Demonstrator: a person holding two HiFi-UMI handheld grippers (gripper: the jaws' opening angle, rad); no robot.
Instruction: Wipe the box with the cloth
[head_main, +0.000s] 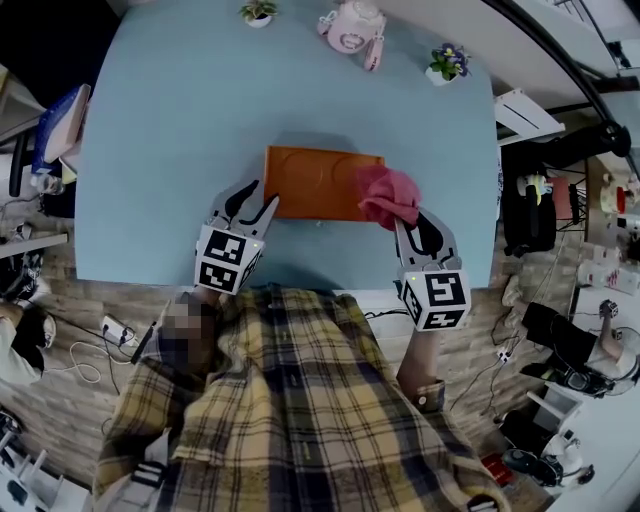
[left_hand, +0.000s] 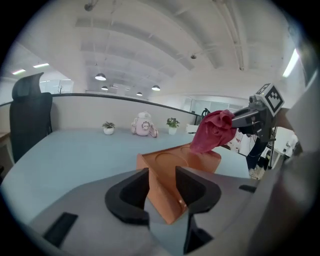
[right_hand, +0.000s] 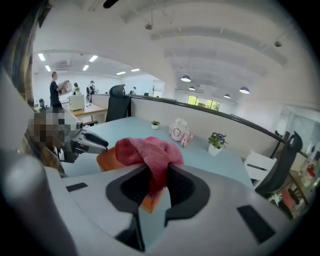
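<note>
Between the fingers of the left gripper (left_hand: 162, 172) sits the near corner of the flat orange box (left_hand: 172, 159), a shallow lidded thing of what looks like cardboard. The fingers stand wide but are clamped on that corner. The rest of the box stretches away beyond them on the pale blue counter (head_main: 180, 150). The right gripper (right_hand: 159, 170) has its fingers closed on a fold of the crumpled red terry cloth (right_hand: 147, 149). Most of the cloth is bunched loosely just past the fingertips, over the far end of the box from the left fingers. I cannot tell whether it touches the lid.

The likeliest trouble, as I judge it, is the box twisting. It is pinned at one corner only, so a firm sideways stroke at the other end could swing it out from between the left fingers or skate it across the smooth counter. The cloth is held by a narrow fold, and drag on the lid could pull it free. Pressed too low, the bare right fingertips could scrape the lid. A hard clamp might also dent the corner.

Counted: one box, one cloth, two grippers. Far beyond both pairs of fingers, at the counter's back edge, stand two small potted plants (head_main: 258, 12) (head_main: 447, 62) and one pink toy (head_main: 352, 25).
</note>
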